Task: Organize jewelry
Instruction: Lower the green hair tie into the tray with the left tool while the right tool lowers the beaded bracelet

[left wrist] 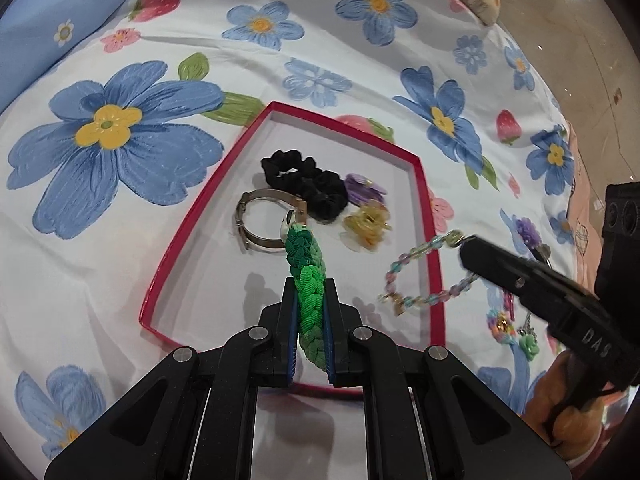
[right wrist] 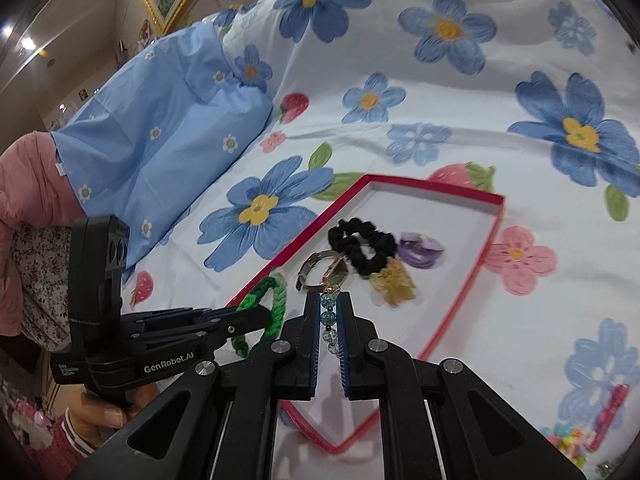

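A red-rimmed box (left wrist: 417,168) with a white floor lies on the flowered bedsheet; it also shows in the right wrist view (right wrist: 486,236). Inside lie a black scrunchie (left wrist: 308,184), a metal bangle (left wrist: 256,220), a purple flower clip (left wrist: 366,188) and a yellow claw clip (left wrist: 368,226). My left gripper (left wrist: 311,292) is shut on a green braided bracelet (left wrist: 308,280) above the box's near part. My right gripper (right wrist: 329,304) is shut on a pastel bead bracelet (right wrist: 330,320), which hangs over the box's right rim in the left wrist view (left wrist: 424,272).
More small jewelry lies on the sheet right of the box: colourful flower beads (left wrist: 504,326), a green charm (left wrist: 528,346) and a purple piece (left wrist: 528,230). A blue pillow (right wrist: 160,140) sits at the far left. The bed's edge runs along the right.
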### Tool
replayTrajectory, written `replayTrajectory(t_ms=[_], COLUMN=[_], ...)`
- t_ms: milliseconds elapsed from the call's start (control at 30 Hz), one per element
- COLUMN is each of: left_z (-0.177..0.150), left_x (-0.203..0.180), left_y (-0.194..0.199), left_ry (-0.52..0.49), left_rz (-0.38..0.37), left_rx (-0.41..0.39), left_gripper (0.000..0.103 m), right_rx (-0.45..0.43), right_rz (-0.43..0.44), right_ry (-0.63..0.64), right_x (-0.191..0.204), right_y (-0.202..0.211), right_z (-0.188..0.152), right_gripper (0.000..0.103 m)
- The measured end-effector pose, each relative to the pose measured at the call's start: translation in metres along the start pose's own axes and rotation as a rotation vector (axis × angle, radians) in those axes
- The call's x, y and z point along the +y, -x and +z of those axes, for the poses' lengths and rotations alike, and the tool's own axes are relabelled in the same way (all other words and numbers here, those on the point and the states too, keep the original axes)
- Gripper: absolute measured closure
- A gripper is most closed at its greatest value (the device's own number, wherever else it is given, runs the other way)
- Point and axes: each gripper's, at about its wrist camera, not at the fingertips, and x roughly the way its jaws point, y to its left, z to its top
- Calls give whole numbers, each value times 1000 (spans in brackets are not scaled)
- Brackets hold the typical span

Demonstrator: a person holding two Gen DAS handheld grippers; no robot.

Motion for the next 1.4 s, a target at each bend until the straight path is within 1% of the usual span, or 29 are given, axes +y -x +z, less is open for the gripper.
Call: replayTrajectory(t_ms=[100,300,533,667,900,967,1033,1100,1200,1233,1267,1400], left_z=[2,2,0,0,0,0,0,0,0,0,0,0], left_x=[7,21,31,32,32,33,33,33,31,31,31,28], left_y=[-8,-22,-32,-33,-34,-34,-33,-32,-29,-29,-27,-18], left_ry=[14,36,63,64,60,66,70,71,71,72,73,77], left_rz=[3,28,61,75,107,108,113,119,117,116,116,111], left_rx=[15,46,75,72,74,71,69,66,60,59,56,40], left_gripper=[94,94,94,93,77,75,70,67,67,67,67,67], right_rx=[30,82,129,151,182,187,189,191,190,189,186,167], right_rz=[1,-34,-88,-112,-140,-142,-142,-140,-137,-137,-131,-114], right_ry=[-3,-16,-13,-3,34,43,45,44,40,36,30,5], right_x=[-3,-18,-32,-35,-31,-30,-30,-30,-30,-30,-31,-32], right_y=[-16,-39,-54,-61,-69,-70,-70,-70,-70,-70,-69,-61], right_z=[-1,-3,-8,-11,-12,-12,-12,-12,-12,-12,-12,-12], right_gripper=[95,95,95,95,94,93,93,92,91,91,88,70])
